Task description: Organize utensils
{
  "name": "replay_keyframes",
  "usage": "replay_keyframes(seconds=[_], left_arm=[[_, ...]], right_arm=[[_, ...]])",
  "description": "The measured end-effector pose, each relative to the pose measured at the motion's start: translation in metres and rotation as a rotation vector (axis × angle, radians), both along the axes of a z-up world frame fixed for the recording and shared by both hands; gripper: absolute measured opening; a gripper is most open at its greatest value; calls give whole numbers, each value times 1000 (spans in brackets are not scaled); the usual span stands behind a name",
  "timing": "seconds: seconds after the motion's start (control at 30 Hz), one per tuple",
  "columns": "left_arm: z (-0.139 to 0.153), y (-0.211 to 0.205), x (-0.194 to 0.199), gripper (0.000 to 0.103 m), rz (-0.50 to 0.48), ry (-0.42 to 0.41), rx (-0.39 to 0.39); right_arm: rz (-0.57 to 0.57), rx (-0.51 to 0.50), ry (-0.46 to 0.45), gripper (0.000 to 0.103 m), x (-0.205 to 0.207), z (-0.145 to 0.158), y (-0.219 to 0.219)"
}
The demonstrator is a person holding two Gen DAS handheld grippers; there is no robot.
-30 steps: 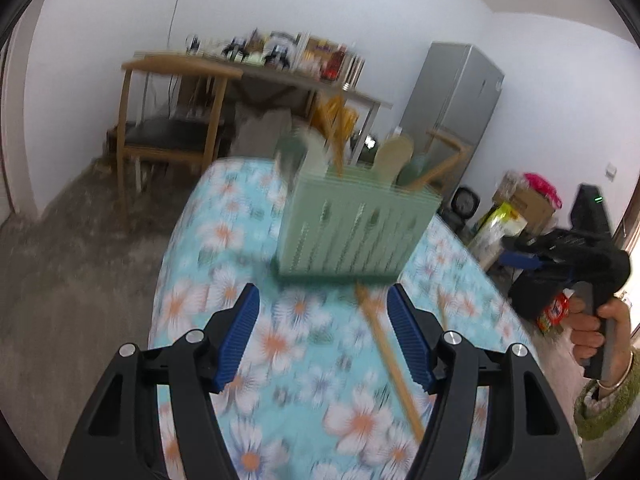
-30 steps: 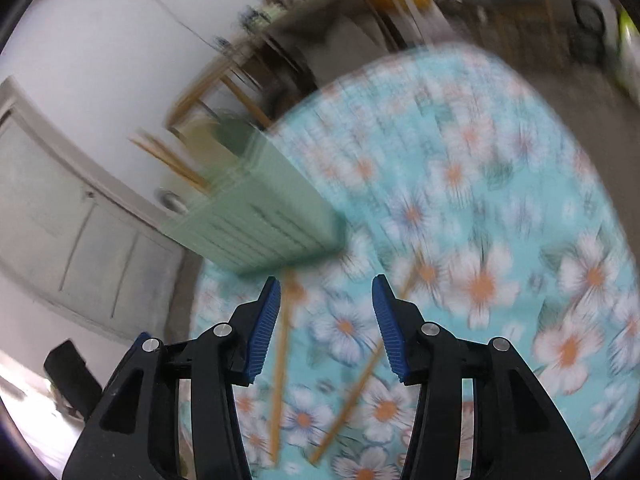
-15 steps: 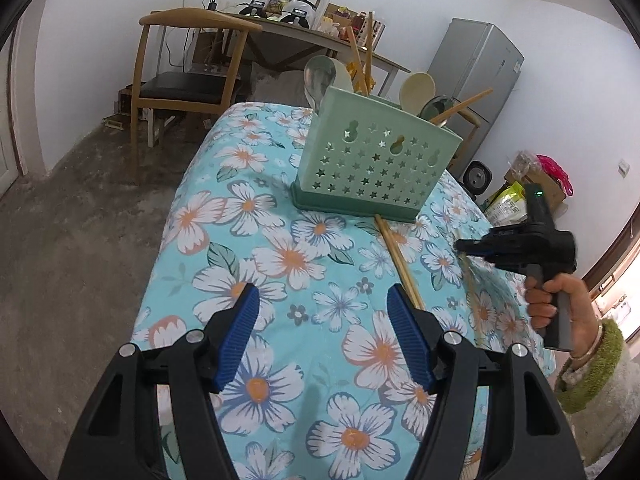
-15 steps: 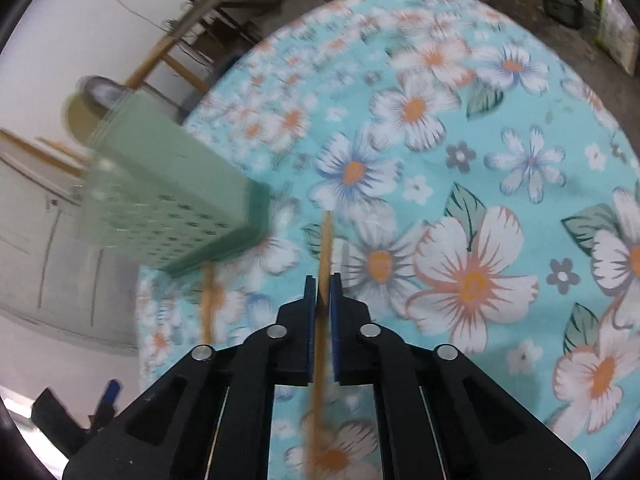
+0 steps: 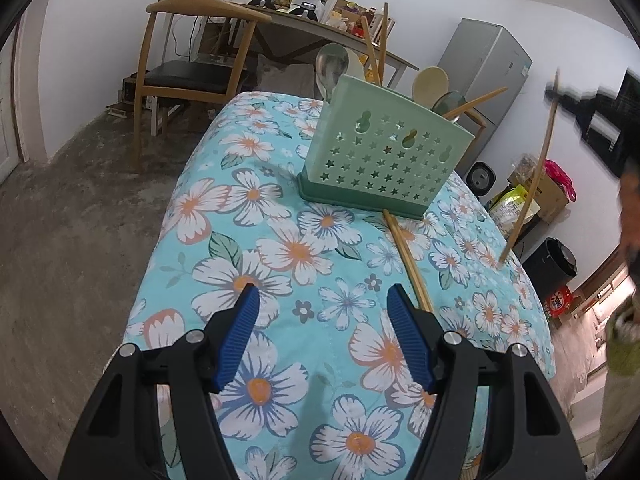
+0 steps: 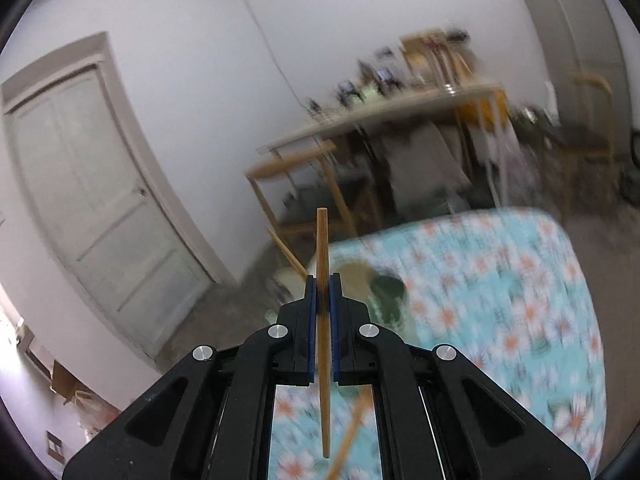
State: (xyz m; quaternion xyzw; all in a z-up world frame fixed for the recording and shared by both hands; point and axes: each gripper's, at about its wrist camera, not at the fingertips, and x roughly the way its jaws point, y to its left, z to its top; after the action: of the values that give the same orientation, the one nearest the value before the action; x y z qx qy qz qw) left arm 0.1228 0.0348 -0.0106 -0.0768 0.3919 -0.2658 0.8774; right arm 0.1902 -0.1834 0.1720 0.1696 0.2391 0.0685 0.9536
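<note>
Right tongs (image 6: 323, 280): clamped on one slim wooden chopstick (image 6: 322, 248), raised above floral-clothed table (image 5: 256, 240). Left tongs (image 5: 320, 304): apart, empty. Second wooden chopstick (image 5: 408, 258): lies on table, touching green star-perforated plastic utensil holder (image 5: 384, 160).

Left wrist view: the table (image 5: 248, 216) fills the centre and lower frame. The utensil holder (image 5: 380, 156) stands on it at centre, slightly right of middle. Spoons (image 5: 332, 66) and chopsticks (image 5: 378, 52) stand inside it, rising above its rim. One chopstick pair (image 5: 406, 256) lies flat on the table, running from the holder's lower right corner toward the lower centre. A single chopstick (image 5: 532, 184) hangs nearly upright at the right of the frame, above the table's right edge. A chair (image 5: 192, 76) stands behind the table at upper left, a desk (image 5: 320, 28) behind that at upper centre, a refrigerator (image 5: 484, 80) at upper right.
</note>
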Motion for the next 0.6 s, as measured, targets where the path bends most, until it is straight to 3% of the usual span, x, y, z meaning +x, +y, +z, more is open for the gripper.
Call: replay_keyframes(seconds=[0.27,0.6], left_arm=[[-2,6,2,64,14,4,1],[-8,20,9,64,49,13,16]], right_arm=[[-26,-142,-171,4,46,49,20],[-40,-306,-211,4,111,21,42]])
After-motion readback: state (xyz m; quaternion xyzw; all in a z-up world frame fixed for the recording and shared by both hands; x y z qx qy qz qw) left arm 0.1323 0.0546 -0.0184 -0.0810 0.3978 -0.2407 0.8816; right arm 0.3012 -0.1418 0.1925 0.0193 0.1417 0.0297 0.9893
